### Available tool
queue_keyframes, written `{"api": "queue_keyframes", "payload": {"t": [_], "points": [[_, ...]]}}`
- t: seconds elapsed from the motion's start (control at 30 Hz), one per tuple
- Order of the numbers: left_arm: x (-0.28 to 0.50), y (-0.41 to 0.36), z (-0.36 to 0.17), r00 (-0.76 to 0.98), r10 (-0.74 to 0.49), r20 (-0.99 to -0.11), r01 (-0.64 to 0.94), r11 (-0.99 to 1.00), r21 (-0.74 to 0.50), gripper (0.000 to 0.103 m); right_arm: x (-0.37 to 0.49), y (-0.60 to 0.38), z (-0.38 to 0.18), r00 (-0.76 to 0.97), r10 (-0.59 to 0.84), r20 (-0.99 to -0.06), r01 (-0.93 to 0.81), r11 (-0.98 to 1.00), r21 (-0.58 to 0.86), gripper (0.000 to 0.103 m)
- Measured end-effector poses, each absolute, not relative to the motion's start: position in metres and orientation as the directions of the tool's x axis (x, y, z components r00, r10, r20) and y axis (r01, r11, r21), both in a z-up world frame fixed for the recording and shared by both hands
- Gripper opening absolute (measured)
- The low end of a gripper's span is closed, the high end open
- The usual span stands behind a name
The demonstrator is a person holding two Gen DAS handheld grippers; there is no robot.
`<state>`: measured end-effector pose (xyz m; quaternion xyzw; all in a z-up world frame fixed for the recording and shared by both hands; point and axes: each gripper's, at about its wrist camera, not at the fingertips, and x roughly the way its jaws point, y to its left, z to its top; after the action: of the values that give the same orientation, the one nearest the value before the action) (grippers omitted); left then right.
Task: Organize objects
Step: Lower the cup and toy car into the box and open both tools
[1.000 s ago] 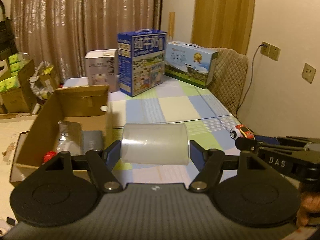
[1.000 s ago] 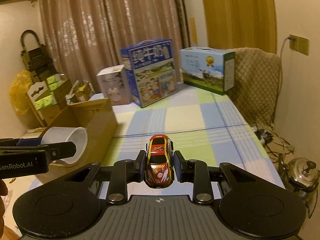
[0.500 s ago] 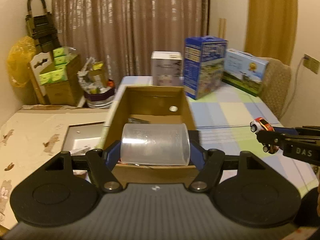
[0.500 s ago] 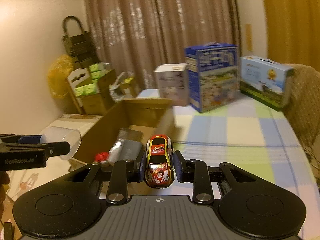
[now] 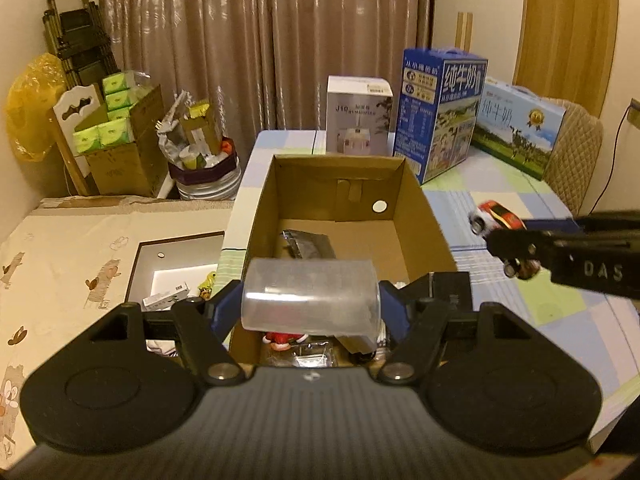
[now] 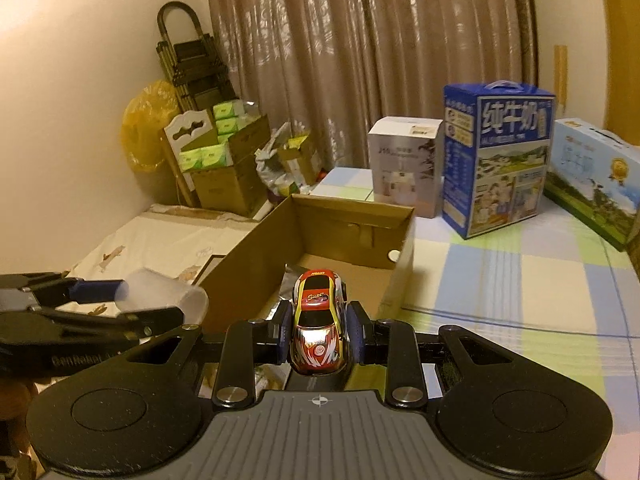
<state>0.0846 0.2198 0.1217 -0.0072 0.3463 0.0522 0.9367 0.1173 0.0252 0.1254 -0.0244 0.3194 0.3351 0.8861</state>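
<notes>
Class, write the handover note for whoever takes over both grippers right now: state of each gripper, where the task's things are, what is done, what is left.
Left gripper: shut on the clear plastic cup, held sideways above the near end of the cardboard box.
Right gripper: shut on the toy car, held at the box's near right edge.
Done: the box already holds a silver packet and a small red figure.
Left: lower cup and car into the box and release each; neither is in yet.
</notes>
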Motion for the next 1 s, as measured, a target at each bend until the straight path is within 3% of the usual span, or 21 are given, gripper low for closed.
{"api": "queue_keyframes", "payload": {"t": [0.57,0.6,0.67,0.73,1.0], "points": [[0.142,0.230,0.089,0.725,0.062,-0.686,-0.064,0.998,0.022,0.071,0.176,0.063,0.102,0.522,0.606,-0.600,-0.617,0.754,0.225,0.026],[0.143,0.230,0.088,0.727,0.065,-0.683,-0.068,0.997,0.022,0.081,0.180,0.063,0.100,0.513,0.616,-0.597,-0.616,0.749,0.244,0.027],[0.144,0.231,0.087,0.733,0.081,-0.675,-0.077,0.996,0.036,0.083,0.186,0.061,0.100,0.512,0.624,-0.590,-0.603,0.750,0.270,0.041],[0.144,0.232,0.086,0.730,0.084,-0.679,-0.081,0.996,0.037,0.083,0.188,0.059,0.101,0.521,0.630,-0.575,-0.601,0.750,0.277,0.045],[0.131,0.234,0.084,0.727,0.087,-0.681,-0.097,0.995,0.023,0.083,0.190,0.046,0.103,0.542,0.607,-0.582,-0.563,0.776,0.285,0.047]]}}
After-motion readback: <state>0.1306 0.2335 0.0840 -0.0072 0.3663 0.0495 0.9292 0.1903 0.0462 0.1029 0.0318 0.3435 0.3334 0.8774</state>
